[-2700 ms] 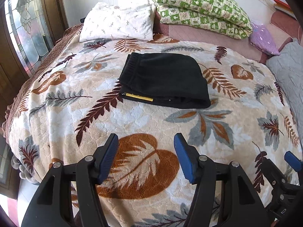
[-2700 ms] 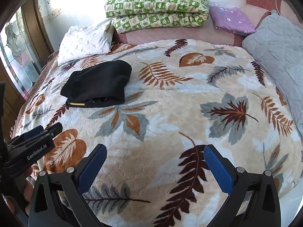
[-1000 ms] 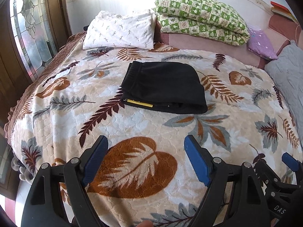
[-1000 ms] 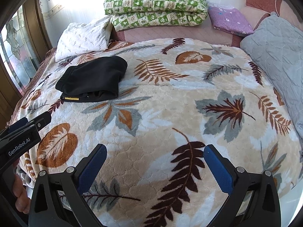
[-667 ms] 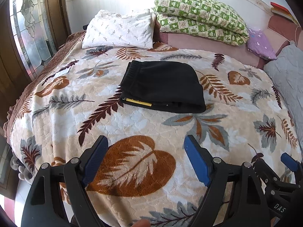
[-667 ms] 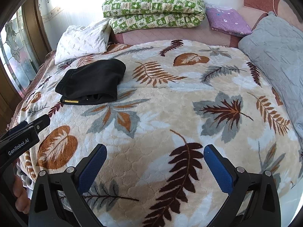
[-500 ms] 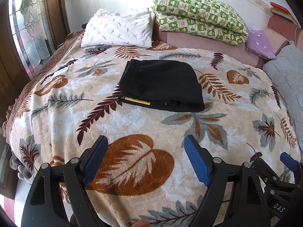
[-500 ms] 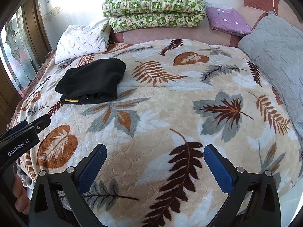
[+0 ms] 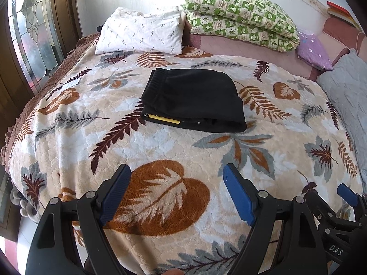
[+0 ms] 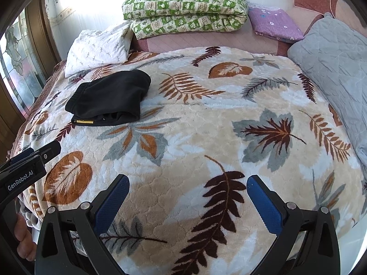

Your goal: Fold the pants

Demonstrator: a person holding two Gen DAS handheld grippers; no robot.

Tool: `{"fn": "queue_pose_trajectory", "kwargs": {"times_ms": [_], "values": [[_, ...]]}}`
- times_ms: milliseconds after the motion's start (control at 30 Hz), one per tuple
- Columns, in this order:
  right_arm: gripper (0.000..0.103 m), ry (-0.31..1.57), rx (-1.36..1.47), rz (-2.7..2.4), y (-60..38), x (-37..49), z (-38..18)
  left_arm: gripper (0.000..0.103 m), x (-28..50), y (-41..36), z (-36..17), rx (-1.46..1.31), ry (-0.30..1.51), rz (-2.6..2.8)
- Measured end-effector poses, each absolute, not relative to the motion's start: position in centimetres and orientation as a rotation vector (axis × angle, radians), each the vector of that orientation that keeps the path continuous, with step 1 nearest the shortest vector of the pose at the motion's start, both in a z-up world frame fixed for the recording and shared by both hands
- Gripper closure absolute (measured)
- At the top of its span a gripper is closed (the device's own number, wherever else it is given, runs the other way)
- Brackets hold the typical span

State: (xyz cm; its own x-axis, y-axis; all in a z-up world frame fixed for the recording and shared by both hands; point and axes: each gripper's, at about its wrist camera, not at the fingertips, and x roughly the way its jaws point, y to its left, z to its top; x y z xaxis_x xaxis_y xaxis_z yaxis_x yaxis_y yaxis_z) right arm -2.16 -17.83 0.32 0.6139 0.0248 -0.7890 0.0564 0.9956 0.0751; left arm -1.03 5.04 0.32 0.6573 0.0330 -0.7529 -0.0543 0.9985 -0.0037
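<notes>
We hold the left tool (image 9: 176, 194) and right tool (image 10: 187, 202) wide open and empty, low over the bed (image 9: 160, 151). The pants (image 9: 195, 98) lie folded well ahead; folding looks finished, nothing left to grip.

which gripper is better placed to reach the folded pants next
Probably the left gripper: the black pants lie almost straight ahead of its open jaws. From the right gripper, also open, they sit far off to the left.
</notes>
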Motion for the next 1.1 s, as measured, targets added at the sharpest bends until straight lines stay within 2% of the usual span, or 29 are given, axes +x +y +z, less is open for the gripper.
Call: {"fn": "queue_pose_trajectory", "kwargs": {"times_ms": [1100], "values": [[0.000,0.921,0.096,-0.033,-18.00,-2.09,-0.09,0.020,-0.65,5.28,-0.13,-0.032,0.858,0.061]]}}
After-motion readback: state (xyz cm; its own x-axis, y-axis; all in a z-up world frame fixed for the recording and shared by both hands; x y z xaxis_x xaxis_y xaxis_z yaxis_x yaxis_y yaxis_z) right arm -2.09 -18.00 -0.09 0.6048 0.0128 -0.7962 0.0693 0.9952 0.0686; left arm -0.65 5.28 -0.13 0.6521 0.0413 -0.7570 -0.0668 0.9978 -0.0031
